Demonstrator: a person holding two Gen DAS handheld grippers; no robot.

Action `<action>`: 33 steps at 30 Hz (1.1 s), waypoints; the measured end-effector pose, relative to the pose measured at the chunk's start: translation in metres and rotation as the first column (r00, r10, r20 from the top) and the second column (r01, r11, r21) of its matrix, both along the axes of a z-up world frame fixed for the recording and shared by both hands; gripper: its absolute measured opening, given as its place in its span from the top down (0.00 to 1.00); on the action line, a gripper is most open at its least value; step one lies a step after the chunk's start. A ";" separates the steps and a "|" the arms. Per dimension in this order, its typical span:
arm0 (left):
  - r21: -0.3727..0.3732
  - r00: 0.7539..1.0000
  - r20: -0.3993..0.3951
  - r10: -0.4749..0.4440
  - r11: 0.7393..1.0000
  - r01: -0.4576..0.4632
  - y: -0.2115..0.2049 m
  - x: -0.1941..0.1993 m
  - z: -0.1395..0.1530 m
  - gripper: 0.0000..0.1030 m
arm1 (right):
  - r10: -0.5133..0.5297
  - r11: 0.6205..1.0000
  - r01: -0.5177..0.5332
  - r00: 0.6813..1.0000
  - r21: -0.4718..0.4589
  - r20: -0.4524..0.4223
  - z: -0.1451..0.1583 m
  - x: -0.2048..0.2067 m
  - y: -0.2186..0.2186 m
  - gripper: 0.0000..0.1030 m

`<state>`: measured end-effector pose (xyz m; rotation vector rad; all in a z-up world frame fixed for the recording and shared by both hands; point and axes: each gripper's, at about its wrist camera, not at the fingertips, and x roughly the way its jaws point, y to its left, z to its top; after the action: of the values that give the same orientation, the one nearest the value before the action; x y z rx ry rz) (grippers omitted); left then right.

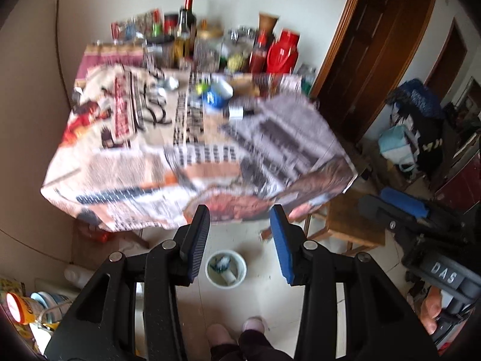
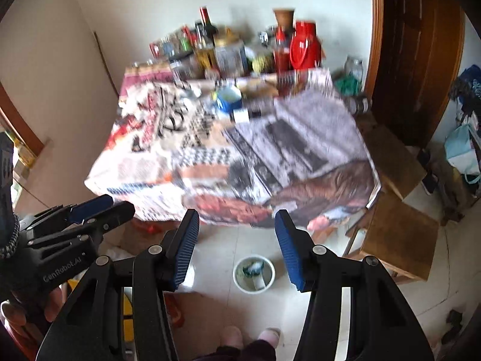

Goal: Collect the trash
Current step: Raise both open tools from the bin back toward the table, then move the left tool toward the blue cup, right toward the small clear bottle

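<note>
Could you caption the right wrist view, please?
Open right gripper above floor bin, facing newspaper-covered table.

A tabletop [image 1: 144, 162] is seen draped in newspaper sheets, blurred throughout. Along its far edge, bottles and jars are crowded against the wall: a dark bottle with a red cap [image 1: 187, 15], a red thermos jug [image 1: 284, 49], a brown vase [image 1: 267, 22]. A wooden stool [image 2: 399, 237] is set just beside the tabletop's right corner on the tiled floor [image 1: 270, 300]. A dark wooden door [image 1: 381, 39] is visible at the right, with bags [image 1: 399, 141] heaped near it.
</note>
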<state>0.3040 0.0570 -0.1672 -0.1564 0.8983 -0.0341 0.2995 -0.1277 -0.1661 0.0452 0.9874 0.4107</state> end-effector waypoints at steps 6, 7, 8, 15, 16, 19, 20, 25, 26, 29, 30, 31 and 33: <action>-0.005 0.995 0.101 -0.026 1.000 0.026 0.012 -0.018 0.051 0.58 | -0.045 0.999 0.042 0.995 0.034 0.084 0.047 -0.025 0.007 0.53; -0.008 0.993 0.118 -0.028 1.000 0.029 0.014 -0.021 0.057 0.55 | -0.048 0.998 0.044 0.994 0.043 0.102 0.054 -0.028 0.008 0.53; -0.009 0.991 0.129 -0.026 1.000 0.028 0.016 -0.024 0.060 0.49 | -0.046 0.998 0.040 0.992 0.053 0.120 0.059 -0.031 0.009 0.53; -0.013 0.990 0.143 -0.003 1.000 0.004 0.027 -0.013 0.078 0.37 | -0.061 0.998 0.053 0.981 0.046 0.182 0.082 -0.022 0.007 0.48; -0.015 0.989 0.146 0.001 1.000 0.001 0.027 -0.010 0.079 0.37 | -0.067 0.997 0.059 0.980 0.049 0.188 0.083 -0.018 0.005 0.42; -0.007 0.988 0.152 0.015 1.000 -0.014 0.030 0.007 0.081 0.36 | -0.095 0.994 0.083 0.972 0.064 0.215 0.087 -0.005 -0.003 0.36; -0.003 0.988 0.153 0.019 1.000 -0.019 0.030 0.012 0.081 0.36 | -0.099 0.994 0.085 0.970 0.068 0.221 0.087 0.001 -0.006 0.35; 0.008 0.984 0.161 0.071 0.997 -0.073 0.033 0.059 0.081 0.36 | -0.086 0.995 0.070 0.969 0.076 0.233 0.086 0.043 -0.012 0.35; 0.010 0.983 0.162 0.083 0.996 -0.086 0.032 0.071 0.082 0.36 | -0.073 0.996 0.057 0.970 0.075 0.231 0.085 0.055 -0.012 0.35; 0.009 0.982 0.153 0.108 0.994 -0.110 0.029 0.103 0.085 0.36 | -0.041 0.998 0.027 0.974 0.065 0.225 0.084 0.089 -0.014 0.35; 0.008 0.981 0.152 0.121 0.992 -0.123 0.028 0.117 0.087 0.36 | -0.031 0.998 0.018 0.975 0.061 0.222 0.084 0.099 -0.014 0.35; 0.009 0.979 0.153 0.132 0.991 -0.135 0.026 0.126 0.088 0.36 | -0.019 0.998 0.006 0.975 0.059 0.220 0.085 0.110 -0.014 0.35; 0.011 0.975 0.152 0.160 0.986 -0.164 0.023 0.144 0.088 0.36 | 0.011 0.998 -0.025 0.976 0.059 0.220 0.086 0.131 -0.017 0.35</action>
<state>0.4482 0.0803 -0.0790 -0.2017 0.7319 0.1151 0.4307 -0.1448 -0.0796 0.0452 0.7578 0.4525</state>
